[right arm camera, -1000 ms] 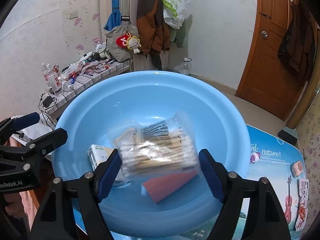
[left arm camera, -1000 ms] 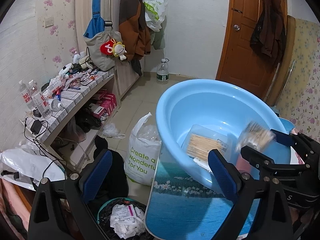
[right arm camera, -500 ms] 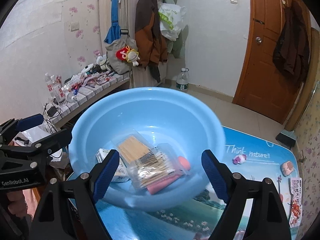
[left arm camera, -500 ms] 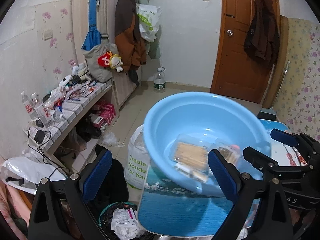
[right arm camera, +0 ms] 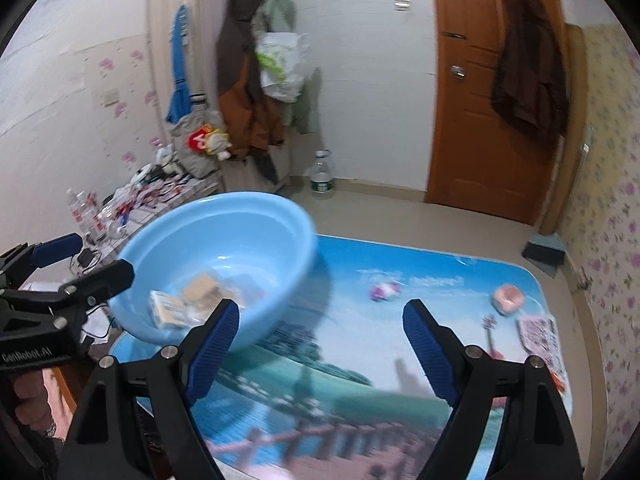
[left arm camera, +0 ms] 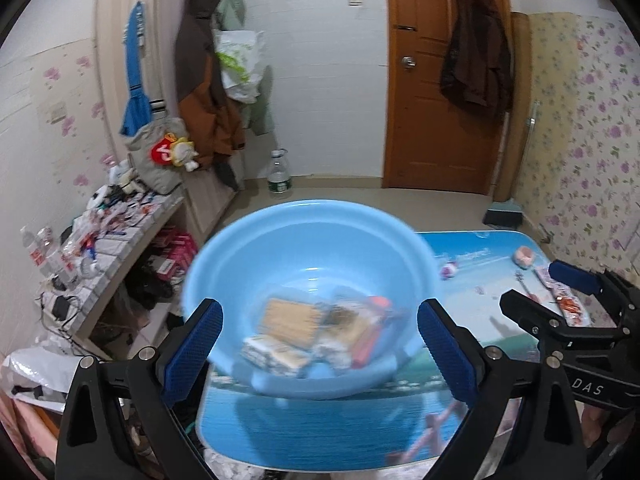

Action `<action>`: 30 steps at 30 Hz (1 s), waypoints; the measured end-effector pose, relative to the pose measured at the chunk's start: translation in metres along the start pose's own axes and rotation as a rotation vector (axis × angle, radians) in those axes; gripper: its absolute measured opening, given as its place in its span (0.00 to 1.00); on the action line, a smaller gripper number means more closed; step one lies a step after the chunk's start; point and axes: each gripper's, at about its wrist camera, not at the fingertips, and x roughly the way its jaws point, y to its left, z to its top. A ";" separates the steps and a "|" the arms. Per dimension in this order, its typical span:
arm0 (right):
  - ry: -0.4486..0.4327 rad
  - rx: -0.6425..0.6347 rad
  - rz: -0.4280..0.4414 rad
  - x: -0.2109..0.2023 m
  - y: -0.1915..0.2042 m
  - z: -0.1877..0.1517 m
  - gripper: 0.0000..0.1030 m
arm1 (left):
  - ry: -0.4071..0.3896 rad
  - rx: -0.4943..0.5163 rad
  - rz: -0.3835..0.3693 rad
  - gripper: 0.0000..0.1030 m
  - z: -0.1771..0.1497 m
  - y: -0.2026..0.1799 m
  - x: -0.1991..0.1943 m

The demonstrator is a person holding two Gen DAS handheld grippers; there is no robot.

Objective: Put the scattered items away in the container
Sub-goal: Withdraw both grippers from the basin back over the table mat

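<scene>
Basin [right arm camera: 224,256] sits at table [right arm camera: 360,360] left edge; right half mostly bare. Left tool [left arm camera: 320,348] and right tool [right arm camera: 320,344] both gape wide, empty.

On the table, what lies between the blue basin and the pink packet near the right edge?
In the right wrist view, only a small pink-and-white item lies on the table between the blue basin and the pink packet.

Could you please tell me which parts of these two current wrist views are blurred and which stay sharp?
Left wrist view: the blue basin and its contents smear, while the left gripper stays crisp. Right wrist view: the table near edge streaks, while the right gripper stays sharp.
</scene>
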 end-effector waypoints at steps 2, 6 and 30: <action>0.001 0.029 -0.019 -0.006 -0.021 -0.007 0.83 | -0.003 0.017 -0.016 0.98 0.002 -0.017 0.000; 0.003 0.087 -0.061 -0.020 -0.063 -0.021 0.83 | 0.000 0.058 -0.058 1.00 0.003 -0.054 0.001; 0.043 0.172 -0.158 -0.039 -0.198 -0.064 0.85 | 0.081 0.225 -0.180 1.00 0.002 -0.178 0.046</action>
